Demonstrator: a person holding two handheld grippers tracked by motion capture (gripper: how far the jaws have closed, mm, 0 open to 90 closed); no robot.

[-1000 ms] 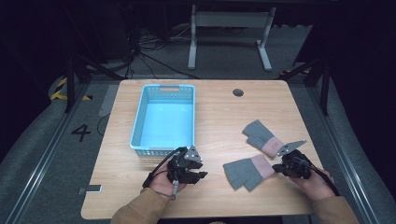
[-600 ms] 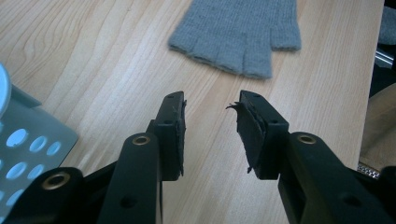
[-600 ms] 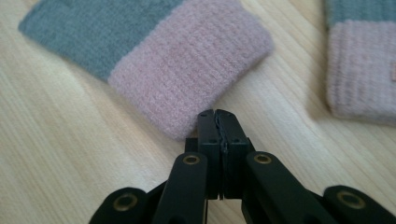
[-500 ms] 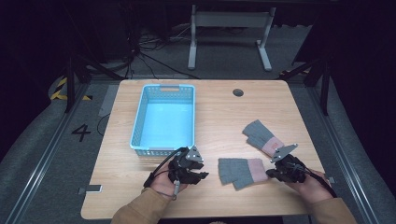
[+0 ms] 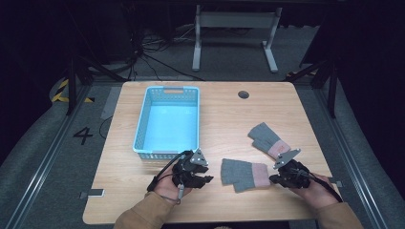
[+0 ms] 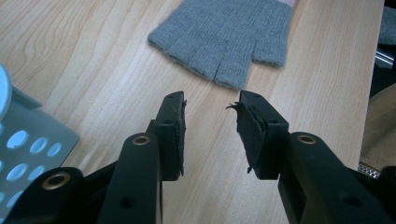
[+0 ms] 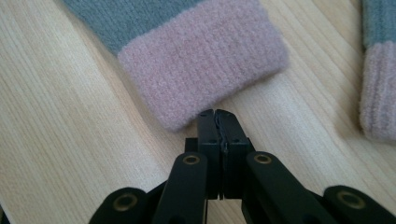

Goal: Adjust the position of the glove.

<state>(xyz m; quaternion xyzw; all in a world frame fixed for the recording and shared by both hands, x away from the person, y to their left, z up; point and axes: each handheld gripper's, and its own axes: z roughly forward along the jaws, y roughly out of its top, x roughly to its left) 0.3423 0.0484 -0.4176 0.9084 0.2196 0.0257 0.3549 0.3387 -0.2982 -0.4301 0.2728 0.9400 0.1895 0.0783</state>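
A knitted grey glove (image 5: 243, 173) with a pink ribbed cuff lies flat on the pale wood-grain table (image 5: 219, 114), between the two tools. The right tool (image 5: 277, 179), jaws pressed together with nothing visibly between them, sits at the cuff's edge. The left tool (image 5: 203, 180) stands wide, near the glove's short finger ends. A second matching glove (image 5: 268, 139) lies just beyond. A perforated blue plastic basket (image 5: 168, 121) stands near the left tool.

Basket (image 5: 167, 121) table's (image 5: 224, 109) left; two gloves (image 5: 244, 173) (image 5: 269, 140) right, grippers flanking nearer one.
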